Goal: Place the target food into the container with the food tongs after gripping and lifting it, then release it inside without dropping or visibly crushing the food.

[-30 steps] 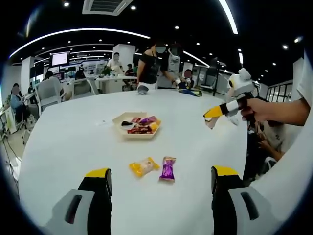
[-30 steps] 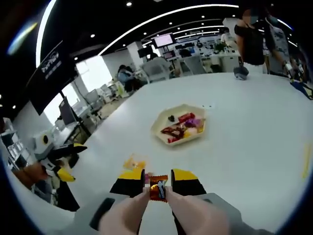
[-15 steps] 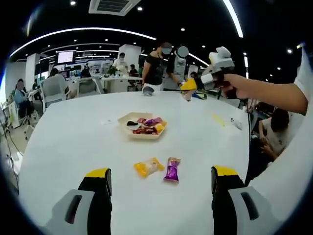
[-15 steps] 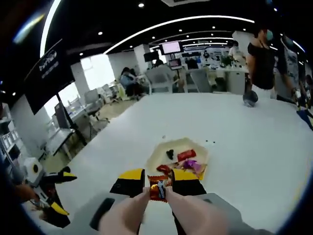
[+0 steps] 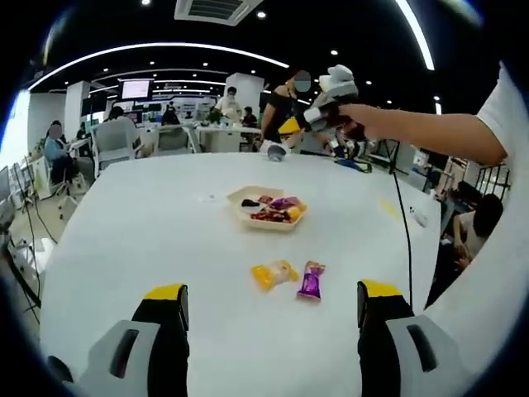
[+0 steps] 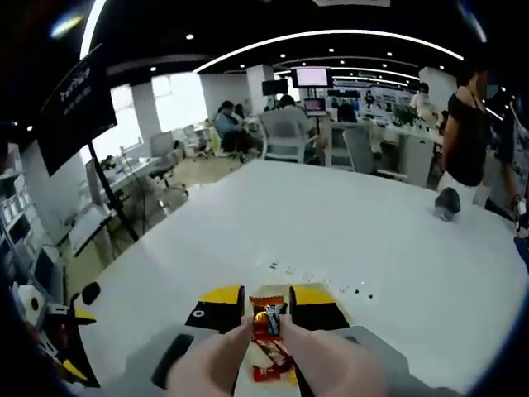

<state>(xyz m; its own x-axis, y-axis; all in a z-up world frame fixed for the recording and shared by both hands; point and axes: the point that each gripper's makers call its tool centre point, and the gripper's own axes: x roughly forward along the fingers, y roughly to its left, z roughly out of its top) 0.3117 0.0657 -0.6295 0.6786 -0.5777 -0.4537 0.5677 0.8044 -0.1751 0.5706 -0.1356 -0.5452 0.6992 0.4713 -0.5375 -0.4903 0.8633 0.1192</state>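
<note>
Candy [image 6: 267,319], orange-wrapped, pinched between the right gripper [image 6: 266,308] tips, closed snugly on the wrapper and hanging over the tray [image 6: 263,374] at 6 o'clock, probably so the drop lands inside (no crushing apparent). Seen from the left gripper [image 5: 270,299], jaws wide apart and empty, low over the white table [image 5: 149,223]: tray [image 5: 240,210] at 12 o'clock, yellow sweet [image 5: 274,274] and purple sweet [image 5: 312,280] loose nearer. Open office beyond, desks, chairs, seated people, ceiling lights.
</note>
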